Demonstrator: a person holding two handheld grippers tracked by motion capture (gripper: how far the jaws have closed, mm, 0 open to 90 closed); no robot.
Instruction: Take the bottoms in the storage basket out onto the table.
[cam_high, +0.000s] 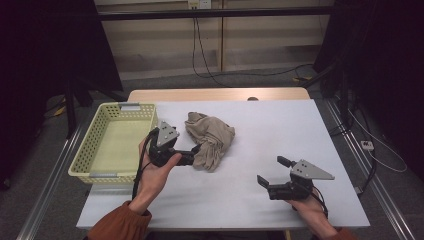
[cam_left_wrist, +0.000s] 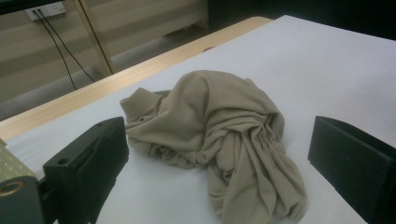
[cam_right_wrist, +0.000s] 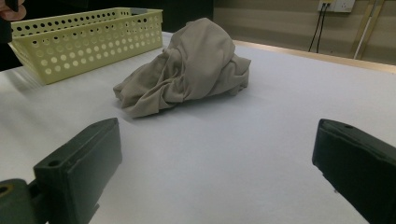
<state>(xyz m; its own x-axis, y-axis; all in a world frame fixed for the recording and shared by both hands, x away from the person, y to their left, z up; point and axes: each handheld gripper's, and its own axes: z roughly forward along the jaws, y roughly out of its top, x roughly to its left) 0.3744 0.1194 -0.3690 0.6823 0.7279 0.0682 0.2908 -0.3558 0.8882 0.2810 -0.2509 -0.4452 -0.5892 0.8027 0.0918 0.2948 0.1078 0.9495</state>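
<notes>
My fingers on the left gripper (cam_high: 196, 152) stand wide apart with nothing between them yet, and they sit right at the near edge of the crumpled beige cloth (cam_high: 210, 137). Looking along them in the left gripper view, one dark finger (cam_left_wrist: 88, 163) rises on each side of the cloth (cam_left_wrist: 219, 135), the bundle lying just ahead in the gap; I cannot tell whether either finger touches the fabric. The fingers of my right gripper (cam_high: 272, 172) are also spread open and empty, well apart from the cloth, hovering over bare desk on the side of the cloth away from the basket.

The cloth lies bunched in folds on the white desk (cam_high: 280, 125), roughly in the middle of it, with a thicker mound toward the far side and a looser tail trailing toward me. In the right gripper view the cloth (cam_right_wrist: 187, 70) sits ahead of my open right fingers (cam_right_wrist: 79, 163), with plain desk surface between us.

Beside the cloth, on my left-gripper side, stands a pale yellow perforated basket (cam_high: 84, 155), close to the cloth but not touching it; it (cam_right_wrist: 84, 39) appears behind the cloth in the right gripper view. Beyond the cloth, past the desk's wooden far edge, dark cables (cam_high: 200, 55) hang down a pale wall to the floor.
</notes>
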